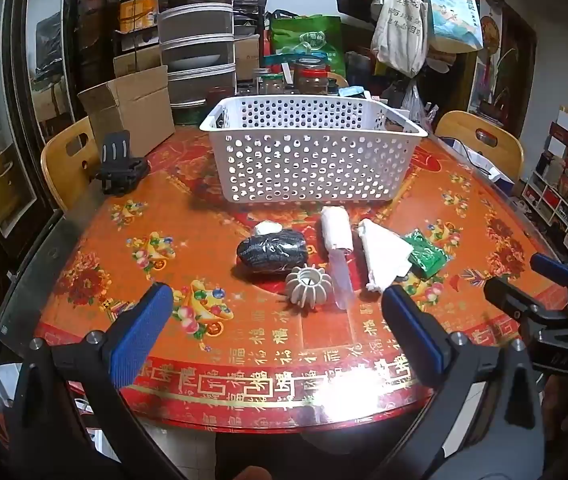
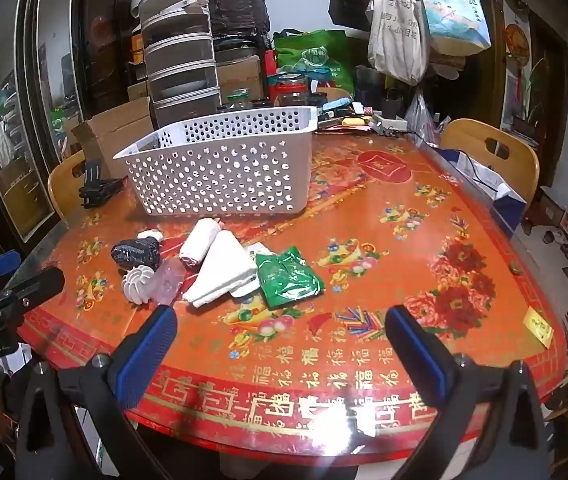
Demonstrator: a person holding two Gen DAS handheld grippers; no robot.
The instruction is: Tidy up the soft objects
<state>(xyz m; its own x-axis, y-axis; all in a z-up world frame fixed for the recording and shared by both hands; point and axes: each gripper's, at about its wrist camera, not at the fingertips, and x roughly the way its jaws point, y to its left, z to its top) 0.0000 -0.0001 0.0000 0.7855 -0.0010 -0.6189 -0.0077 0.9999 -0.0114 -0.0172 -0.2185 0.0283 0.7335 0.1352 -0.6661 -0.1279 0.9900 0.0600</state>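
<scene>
Soft objects lie in a loose cluster on the red patterned table (image 1: 131, 248), in front of a white perforated basket (image 1: 312, 160) that stands toward twelve o'clock in the left wrist view. At the cluster's nine o'clock side sits a black crumpled bag (image 1: 271, 250), with a small white wad (image 1: 267, 227) touching its far edge. Just at the bag's five o'clock is a white ribbed, pumpkin-shaped piece (image 1: 308, 286). At three o'clock from the bag lies a rolled white cloth (image 1: 336, 229), with a pale translucent pink item (image 1: 342, 280) running from its near end toward six o'clock. Next comes a folded white cloth (image 1: 384, 254), and touching its three o'clock side a green plastic packet (image 1: 428, 254).

In the right wrist view the same cluster sits toward ten o'clock: black crumpled bag (image 2: 136, 254), ribbed piece (image 2: 137, 283), rolled white cloth (image 2: 199, 242), folded white cloth (image 2: 223, 274), green plastic packet (image 2: 288, 278), with the basket (image 2: 219, 168) beyond them.

Left gripper (image 1: 277, 330) hovers near the table's near edge with its blue pads spread wide, holding nothing. Right gripper (image 2: 281, 350) likewise has its pads well apart and empty, at the left gripper's three o'clock.

A cardboard box (image 1: 131, 108) stands at the basket's nine o'clock, with a black clamp stand (image 1: 119, 168) just in front of it and wooden chairs (image 1: 67, 164) at the table's sides.
</scene>
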